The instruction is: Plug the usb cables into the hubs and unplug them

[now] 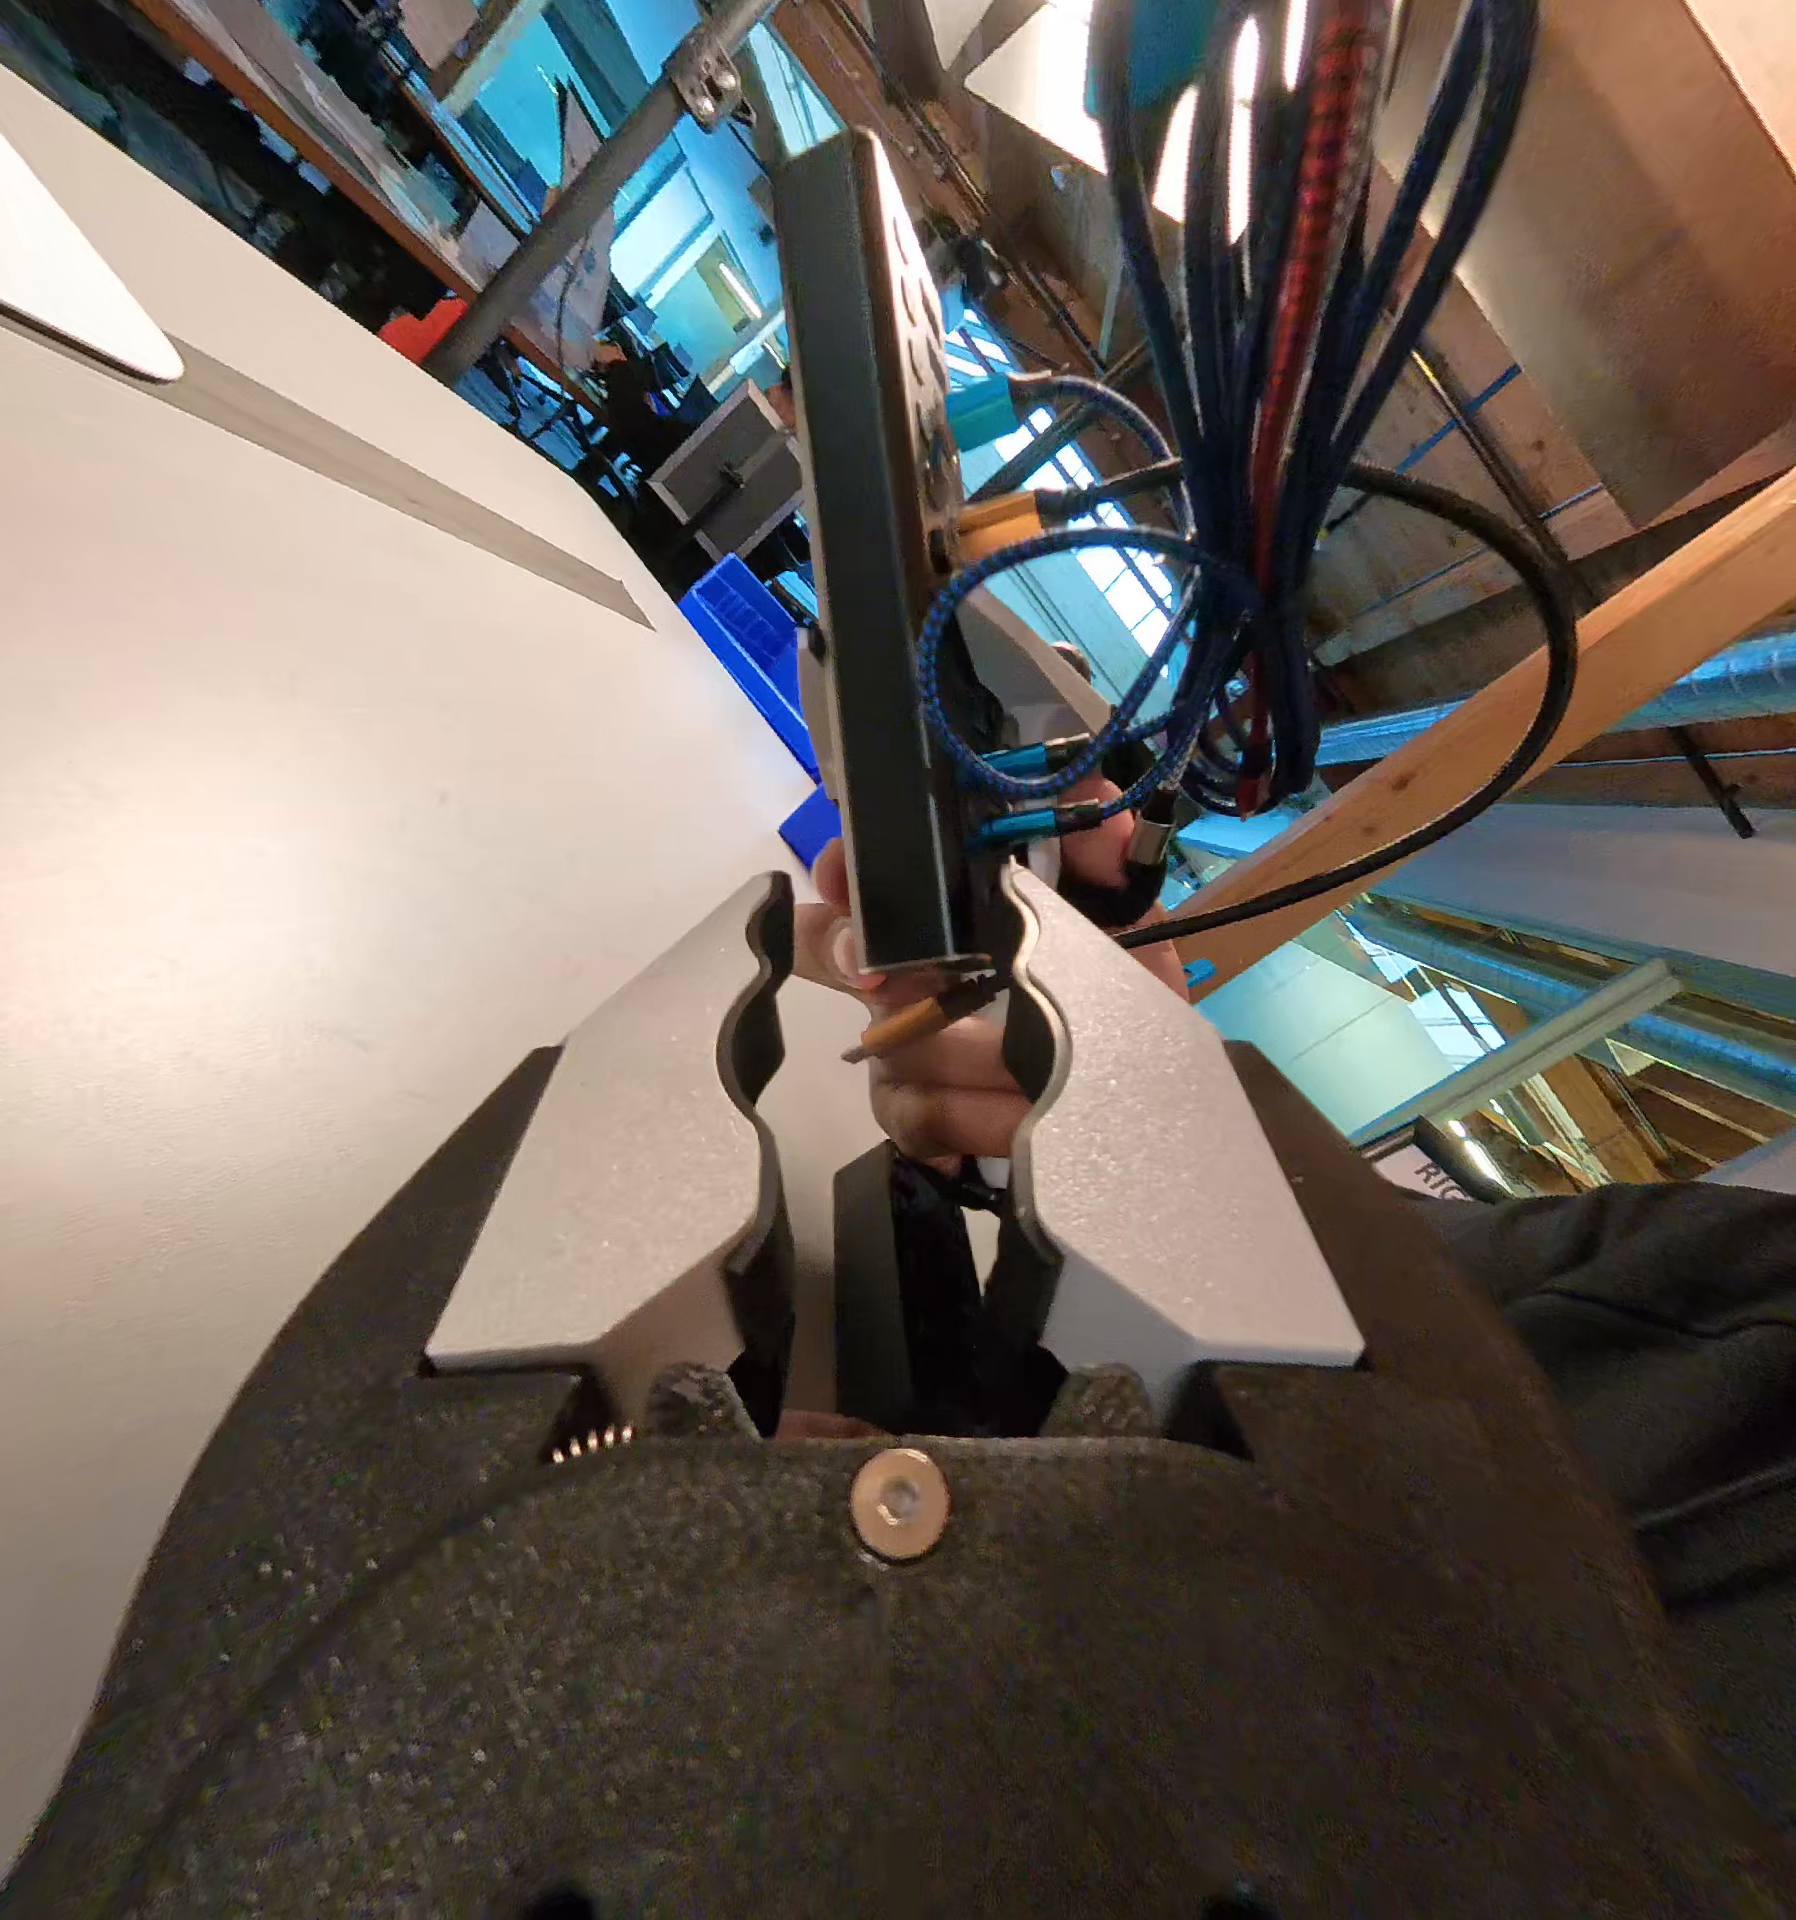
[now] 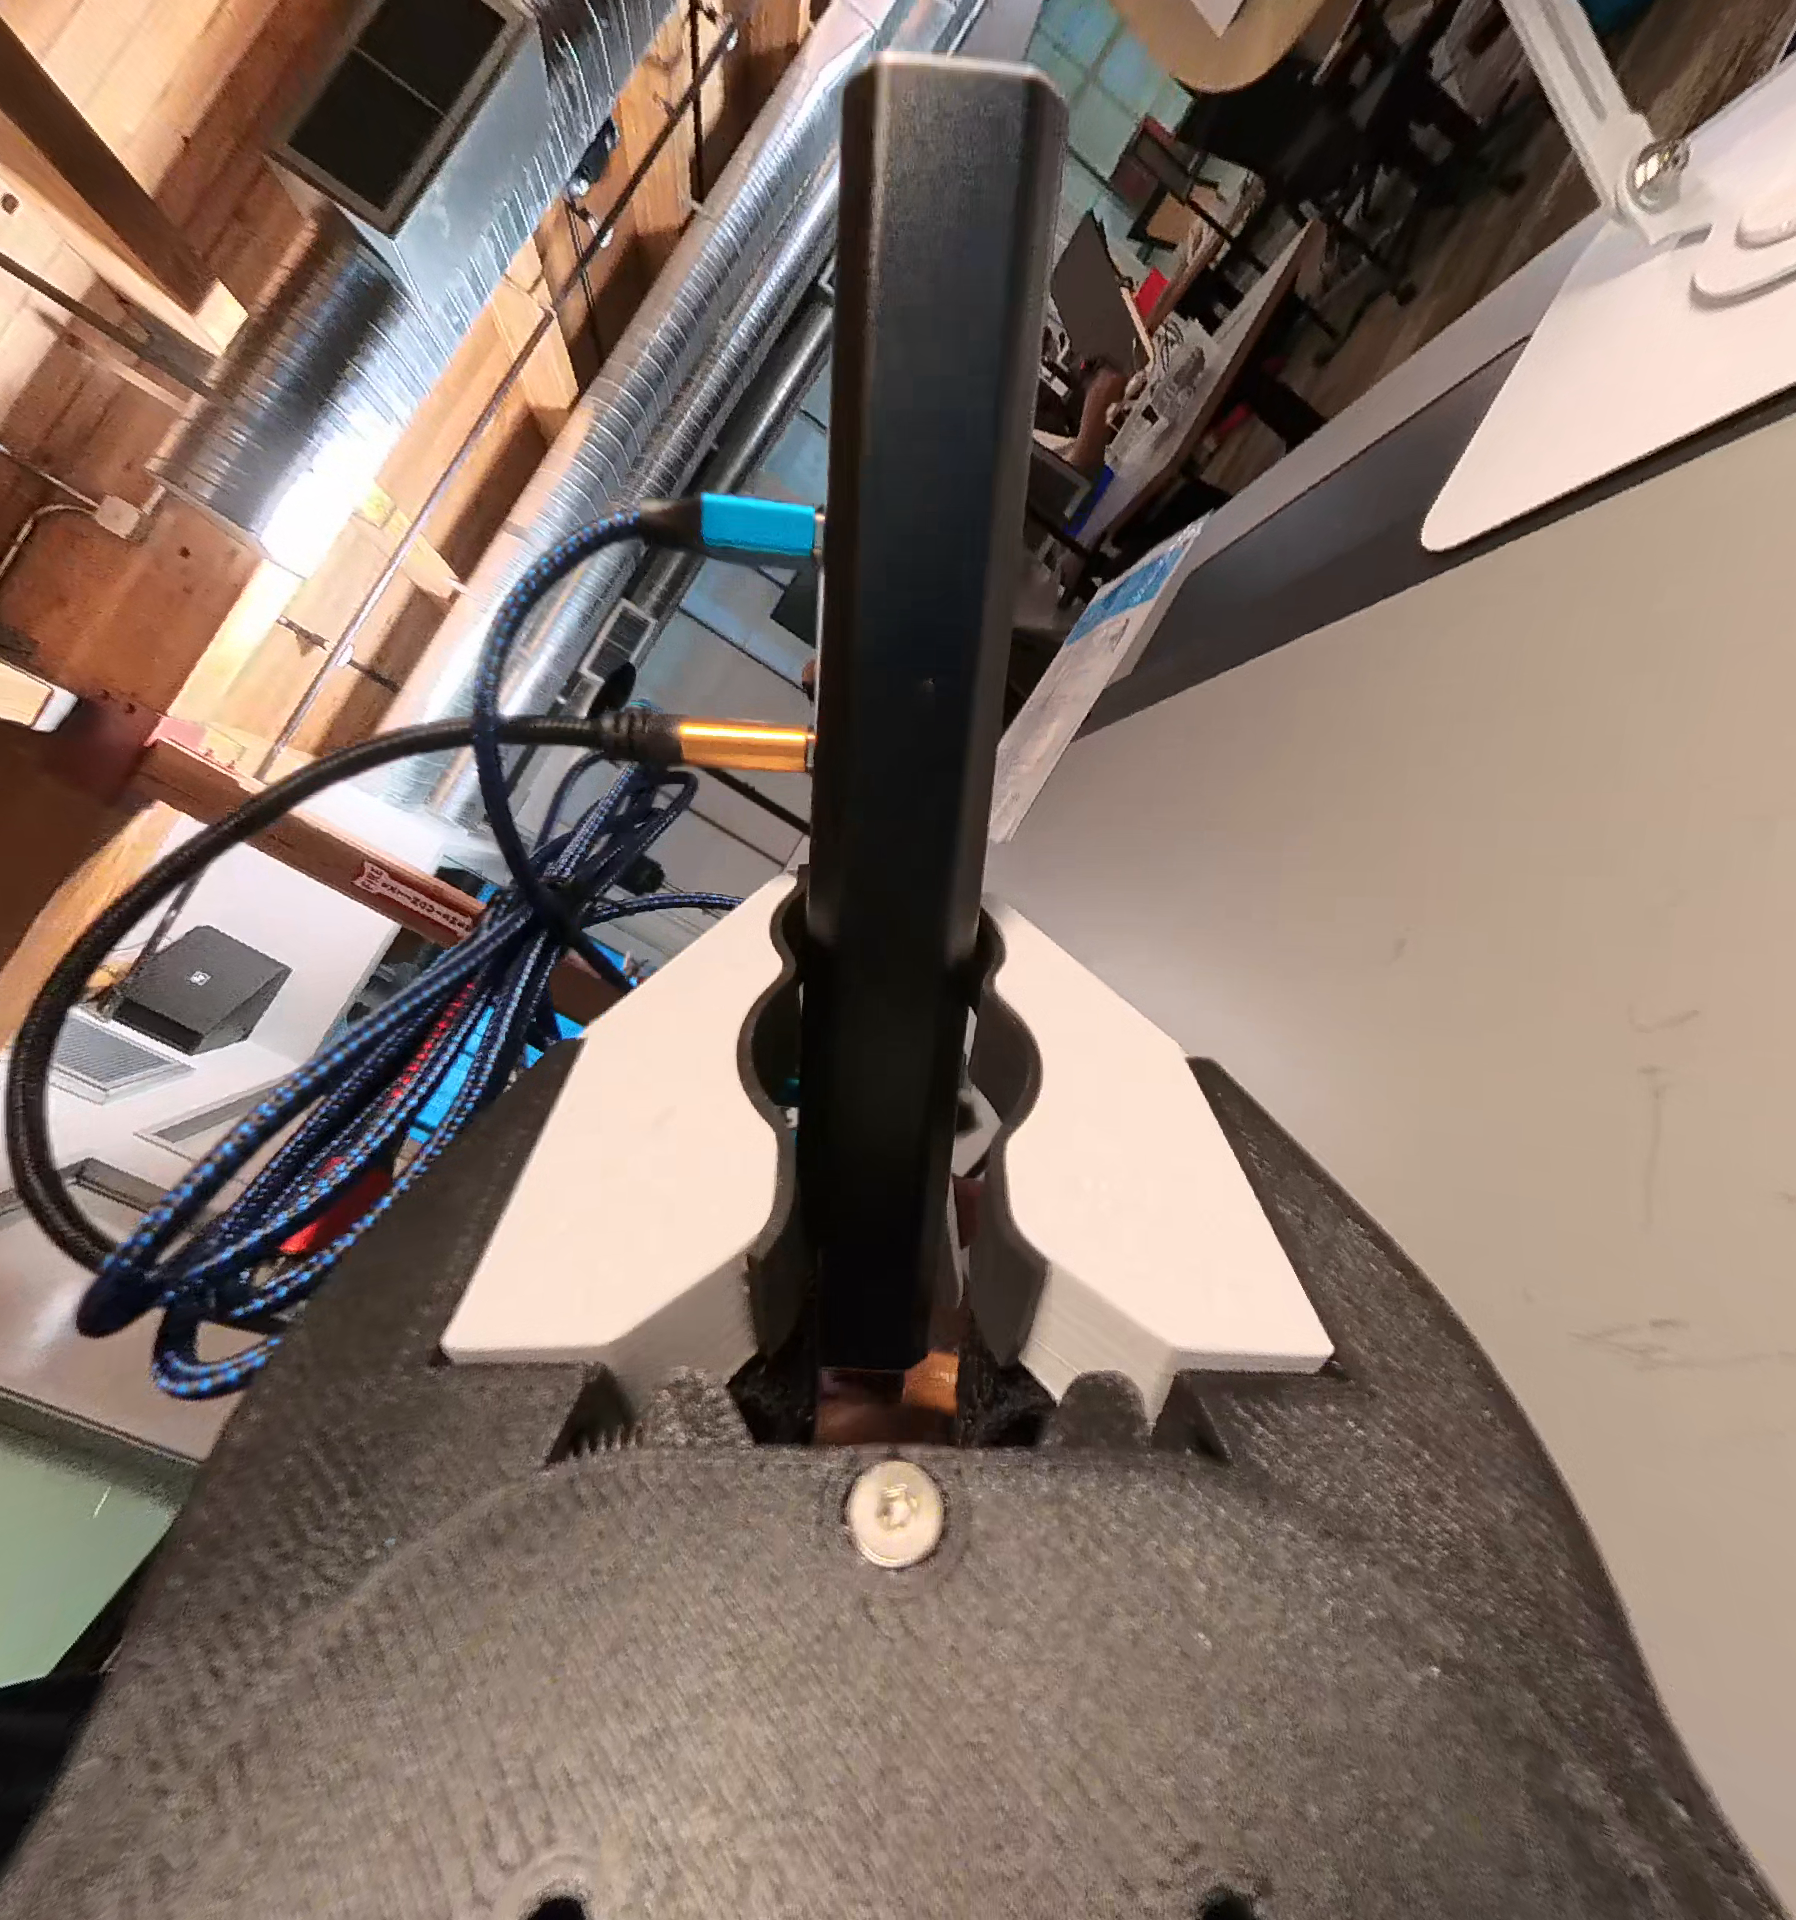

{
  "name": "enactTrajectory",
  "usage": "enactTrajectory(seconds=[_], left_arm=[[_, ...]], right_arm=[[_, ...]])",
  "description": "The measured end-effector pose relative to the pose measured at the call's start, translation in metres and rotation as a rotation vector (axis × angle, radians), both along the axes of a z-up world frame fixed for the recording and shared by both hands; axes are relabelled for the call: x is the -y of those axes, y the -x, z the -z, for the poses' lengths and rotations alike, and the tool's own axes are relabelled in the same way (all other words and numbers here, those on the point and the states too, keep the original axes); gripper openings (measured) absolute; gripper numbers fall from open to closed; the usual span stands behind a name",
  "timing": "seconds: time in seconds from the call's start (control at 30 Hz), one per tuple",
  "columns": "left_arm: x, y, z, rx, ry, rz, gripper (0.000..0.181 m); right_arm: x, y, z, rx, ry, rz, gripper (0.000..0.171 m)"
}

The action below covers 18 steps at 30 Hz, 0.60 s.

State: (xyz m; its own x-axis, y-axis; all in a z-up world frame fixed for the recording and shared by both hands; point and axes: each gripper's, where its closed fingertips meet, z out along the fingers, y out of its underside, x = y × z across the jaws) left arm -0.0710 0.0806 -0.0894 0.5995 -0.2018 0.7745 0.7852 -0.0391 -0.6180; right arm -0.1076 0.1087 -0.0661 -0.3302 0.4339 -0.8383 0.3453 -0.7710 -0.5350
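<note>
Right gripper point(image 2: 889, 940) is clenching the black hub point(image 2: 925, 623), fingers pressing both its sides; hub is standing upright, lifted off the white table point(image 2: 1393, 935). Hub's lower end is hiding between the fingers. Blue plug point(image 2: 759, 525) and gold plug point(image 2: 743, 746) are sitting in the hub's left side. Their cables are looping down into a tied bundle point(image 2: 354, 1122), its lower part cut off behind the gripper body.

Left gripper point(image 1: 899, 935) is spread wide, gripping nothing. In the left wrist view the hub point(image 1: 873, 623) is showing edge-on just past the fingertips, bundle point(image 1: 1278, 416) hanging beside it, top cut off by the frame. A loose gold plug point(image 1: 915, 1023) is sitting between the left fingers, probably unplugged; whether it is touching the right finger is unclear. A hand point(image 1: 946, 1081) behind it is mostly hidden. More blue plugs point(image 1: 1029, 764) are showing at the hub, ports not visible.
</note>
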Motion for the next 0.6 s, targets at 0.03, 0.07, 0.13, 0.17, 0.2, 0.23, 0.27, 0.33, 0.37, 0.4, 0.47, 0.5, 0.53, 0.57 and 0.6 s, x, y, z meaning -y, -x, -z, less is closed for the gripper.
enactTrajectory(seconds=[0.03, 0.07, 0.13, 0.17, 0.2, 0.23, 0.27, 0.33, 0.37, 0.4, 0.47, 0.5, 0.53, 0.57, 0.6], left_arm=[[-0.002, -0.004, 0.000, 0.007, -0.005, 0.018, 0.040], [-0.004, -0.010, 0.000, 0.018, -0.006, 0.039, 0.040], [-0.008, -0.019, 0.000, 0.025, -0.023, 0.062, 0.036], [-0.008, -0.020, 0.000, 0.023, -0.032, 0.054, 0.035], [-0.007, -0.019, -0.001, 0.019, -0.046, 0.046, 0.035], [-0.005, -0.018, -0.003, 0.022, -0.063, 0.038, 0.033], [-0.003, -0.016, -0.006, 0.011, -0.082, 0.024, 0.031], [0.001, -0.010, -0.012, -0.023, -0.101, -0.020, 0.029], [0.003, -0.008, -0.013, -0.028, -0.104, -0.034, 0.029], [0.004, -0.008, -0.014, -0.030, -0.106, -0.039, 0.028], [0.005, -0.007, -0.015, -0.007, -0.116, -0.046, 0.028], [0.006, -0.006, -0.015, 0.017, -0.123, -0.045, 0.028], [0.007, -0.004, -0.015, 0.044, -0.130, -0.046, 0.027], [0.008, -0.002, -0.014, 0.072, -0.137, -0.046, 0.028], [0.009, 0.000, -0.014, 0.097, -0.143, -0.043, 0.028]], right_arm=[[0.001, 0.000, -0.001, -0.008, -0.002, 0.003, 0.026], [0.003, 0.000, -0.002, -0.015, -0.009, 0.001, 0.026], [0.011, -0.001, -0.001, -0.023, -0.046, -0.019, 0.027], [0.015, -0.002, -0.001, -0.030, -0.070, -0.031, 0.027], [0.017, -0.002, -0.003, -0.042, -0.086, -0.039, 0.026], [0.018, -0.003, -0.005, -0.056, -0.109, -0.045, 0.027], [0.019, -0.003, -0.006, -0.067, -0.143, -0.049, 0.028], [0.021, -0.003, -0.008, -0.086, -0.213, -0.060, 0.032], [0.022, -0.003, -0.009, -0.098, -0.235, -0.063, 0.034], [0.022, -0.004, -0.010, -0.112, -0.256, -0.065, 0.036], [0.021, -0.003, -0.010, -0.126, -0.307, -0.066, 0.038], [0.020, -0.002, -0.010, -0.127, -0.337, -0.065, 0.040], [0.017, -0.002, -0.008, -0.122, -0.368, -0.061, 0.042], [0.014, -0.001, -0.007, -0.114, -0.391, -0.059, 0.043], [0.012, 0.000, -0.006, -0.107, -0.398, -0.063, 0.044]])
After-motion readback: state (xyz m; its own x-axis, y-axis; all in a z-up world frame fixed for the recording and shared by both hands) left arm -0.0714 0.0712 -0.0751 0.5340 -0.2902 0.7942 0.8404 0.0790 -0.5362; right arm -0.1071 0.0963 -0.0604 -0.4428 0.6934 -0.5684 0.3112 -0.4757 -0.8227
